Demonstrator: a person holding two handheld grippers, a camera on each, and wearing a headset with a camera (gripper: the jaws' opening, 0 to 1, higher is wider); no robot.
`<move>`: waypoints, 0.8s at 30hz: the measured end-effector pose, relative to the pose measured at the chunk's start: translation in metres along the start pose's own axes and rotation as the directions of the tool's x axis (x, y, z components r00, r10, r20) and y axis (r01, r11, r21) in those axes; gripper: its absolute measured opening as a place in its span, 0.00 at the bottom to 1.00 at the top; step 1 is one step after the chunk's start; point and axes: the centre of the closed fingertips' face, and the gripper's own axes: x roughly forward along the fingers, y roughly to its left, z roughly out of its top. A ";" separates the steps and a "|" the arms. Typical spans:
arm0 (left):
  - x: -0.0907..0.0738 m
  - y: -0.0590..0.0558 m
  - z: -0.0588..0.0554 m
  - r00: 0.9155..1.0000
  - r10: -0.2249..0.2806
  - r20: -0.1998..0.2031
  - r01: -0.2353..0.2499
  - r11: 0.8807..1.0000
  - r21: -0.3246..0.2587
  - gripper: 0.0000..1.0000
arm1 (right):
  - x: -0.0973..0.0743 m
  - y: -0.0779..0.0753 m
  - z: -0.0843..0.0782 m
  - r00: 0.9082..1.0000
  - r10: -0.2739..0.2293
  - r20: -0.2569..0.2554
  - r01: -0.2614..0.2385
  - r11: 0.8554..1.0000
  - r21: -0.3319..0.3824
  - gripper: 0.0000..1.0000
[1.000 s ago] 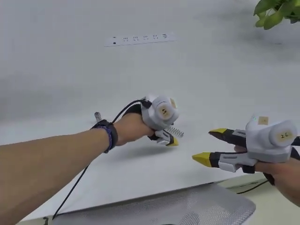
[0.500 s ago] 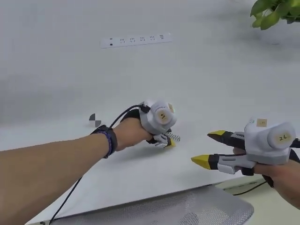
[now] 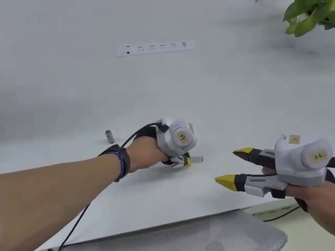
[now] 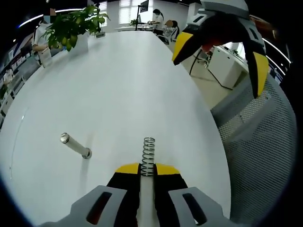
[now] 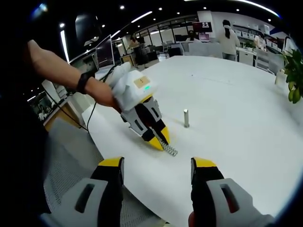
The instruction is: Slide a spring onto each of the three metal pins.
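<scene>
Spring (image 4: 148,150) in left tool (image 4: 147,168), near pin (image 4: 75,145)

Spring (image 4: 148,156): near end hidden between the pinched jaws of the left gripper (image 4: 147,169). Left gripper's jaws, head view: mostly hidden behind its white body (yellow tips just peek out). Plant (image 3: 309,15): cut off at 1 o'clock. Power strip (image 3: 155,47), 12 o'clock: socket markings too small to read. Mesh chair back (image 3: 220,230): cut off at 6 o'clock. Right hand (image 3: 316,201): cut off at 4 o'clock.
</scene>
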 end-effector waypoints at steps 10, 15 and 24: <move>-0.009 0.001 -0.013 1.000 0.021 0.000 -0.021 0.995 -0.093 0.02 | 0.001 0.002 0.001 1.000 0.006 0.001 -0.006 1.000 -0.007 0.55; -0.018 -0.001 -0.016 1.000 0.028 0.014 -0.026 0.994 -0.110 0.02 | 0.002 0.002 0.002 1.000 0.008 0.006 -0.008 1.000 -0.005 0.55; -0.040 -0.001 -0.017 0.997 0.054 0.055 -0.047 0.992 -0.119 0.02 | 0.006 0.006 0.006 1.000 0.023 0.015 -0.023 1.000 -0.007 0.53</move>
